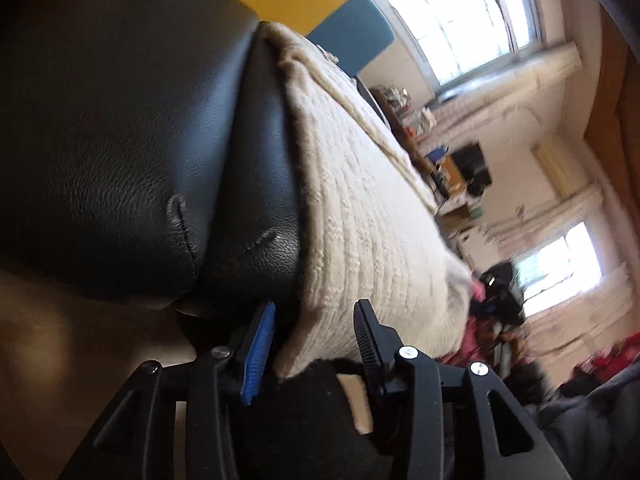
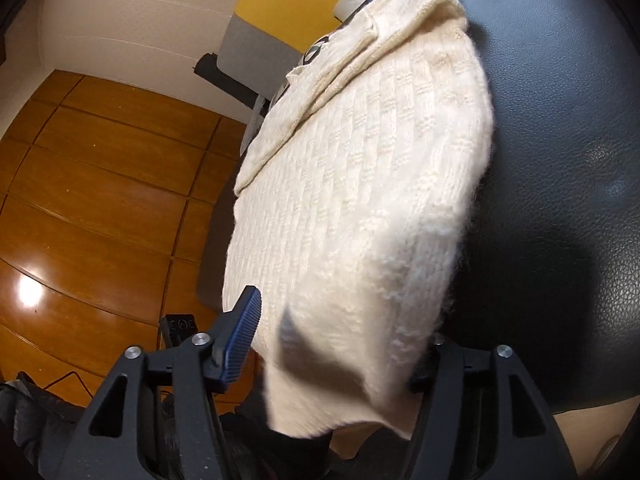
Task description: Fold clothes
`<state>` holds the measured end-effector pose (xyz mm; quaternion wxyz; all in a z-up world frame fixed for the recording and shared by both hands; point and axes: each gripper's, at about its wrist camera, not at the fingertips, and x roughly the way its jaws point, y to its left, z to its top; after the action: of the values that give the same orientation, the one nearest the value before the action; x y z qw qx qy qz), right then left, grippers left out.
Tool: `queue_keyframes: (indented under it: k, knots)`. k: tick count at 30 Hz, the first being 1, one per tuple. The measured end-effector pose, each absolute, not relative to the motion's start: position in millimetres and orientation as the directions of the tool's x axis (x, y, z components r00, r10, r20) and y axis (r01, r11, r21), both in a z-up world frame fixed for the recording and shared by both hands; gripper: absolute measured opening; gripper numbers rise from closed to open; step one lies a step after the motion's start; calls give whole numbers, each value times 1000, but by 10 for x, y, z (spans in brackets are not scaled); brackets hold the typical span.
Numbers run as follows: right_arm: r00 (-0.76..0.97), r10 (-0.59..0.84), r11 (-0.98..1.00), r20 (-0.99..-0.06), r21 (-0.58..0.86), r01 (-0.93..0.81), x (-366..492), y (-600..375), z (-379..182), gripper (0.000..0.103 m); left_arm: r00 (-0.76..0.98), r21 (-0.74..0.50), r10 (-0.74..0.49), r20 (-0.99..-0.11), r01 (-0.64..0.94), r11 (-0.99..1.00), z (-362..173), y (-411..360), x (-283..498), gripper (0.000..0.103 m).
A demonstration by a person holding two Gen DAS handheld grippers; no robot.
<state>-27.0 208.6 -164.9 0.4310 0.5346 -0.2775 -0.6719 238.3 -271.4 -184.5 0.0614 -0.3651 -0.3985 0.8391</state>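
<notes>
On the black leather seat (image 2: 560, 160) my cream knitted sweater (image 2: 360, 200) lies soft and light; the left gripper (image 1: 316, 332) and right gripper (image 2: 340, 344) have jaws apart around its near hem, where I would pinch it.

A black leather seat (image 1: 120, 140) fills the left of the left wrist view, with bright windows (image 1: 460, 16) and pale curtains (image 1: 520, 92) at upper right. In the right wrist view, a glossy orange-brown wood floor (image 2: 100, 200) fills the left, a cream wall (image 2: 132, 28) above it, yellow and grey cushions (image 2: 280, 12) at top centre.
</notes>
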Motion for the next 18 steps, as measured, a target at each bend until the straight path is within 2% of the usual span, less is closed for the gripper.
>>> queue_keyframes:
  k: [6,10,15,18]
  knots:
    - [-65,-876,-477,-477,839,263,-240,2107,-1658,65,-759,-709,400,-513,113,-696,-1709,-2595,2212,40]
    - [-63,-874,-479,-481,834,274,-200,2126,-1649,69,-752,-734,470,-463,27,-679,-1643,-2558,2254,38]
    - [-64,-880,-467,-471,835,290,-189,2095,-1644,72,-730,-722,470,-497,48,-690,-1743,-2612,2115,38]
    - [-47,-883,-458,-468,833,310,-151,2061,-1621,80,-726,-693,450,-520,50,-719,-1676,-2518,2052,38]
